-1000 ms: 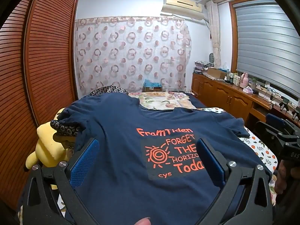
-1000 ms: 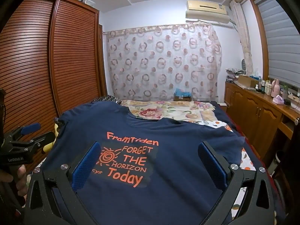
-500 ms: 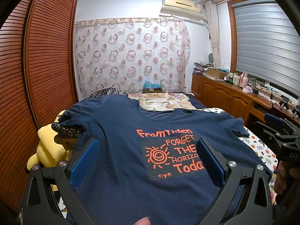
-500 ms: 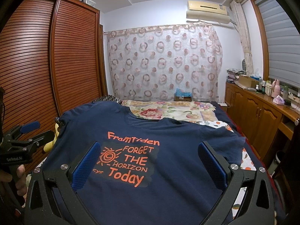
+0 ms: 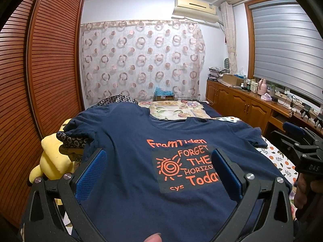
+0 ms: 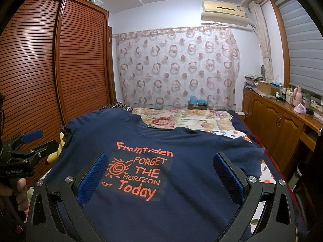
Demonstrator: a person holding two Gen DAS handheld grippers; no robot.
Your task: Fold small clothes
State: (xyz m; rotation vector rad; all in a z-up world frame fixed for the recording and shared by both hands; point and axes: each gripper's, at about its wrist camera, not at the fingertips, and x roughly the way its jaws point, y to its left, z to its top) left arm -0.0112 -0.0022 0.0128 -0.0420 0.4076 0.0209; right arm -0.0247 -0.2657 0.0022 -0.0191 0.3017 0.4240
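Bed beneath navy T-shirt

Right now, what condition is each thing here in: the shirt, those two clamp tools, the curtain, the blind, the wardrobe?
navy T-shirt: spread flat on the bed, print up, unfolded.
left tool: open, holding nothing.
right tool: open, holding nothing.
patterned curtain: drawn shut.
window blind: lowered most of the way.
wardrobe doors: closed.
yellow plush toy: lying at the bed's left edge.

I'm in a home bedroom.
I see a bed, louvred wardrobe, curtain and air conditioner.
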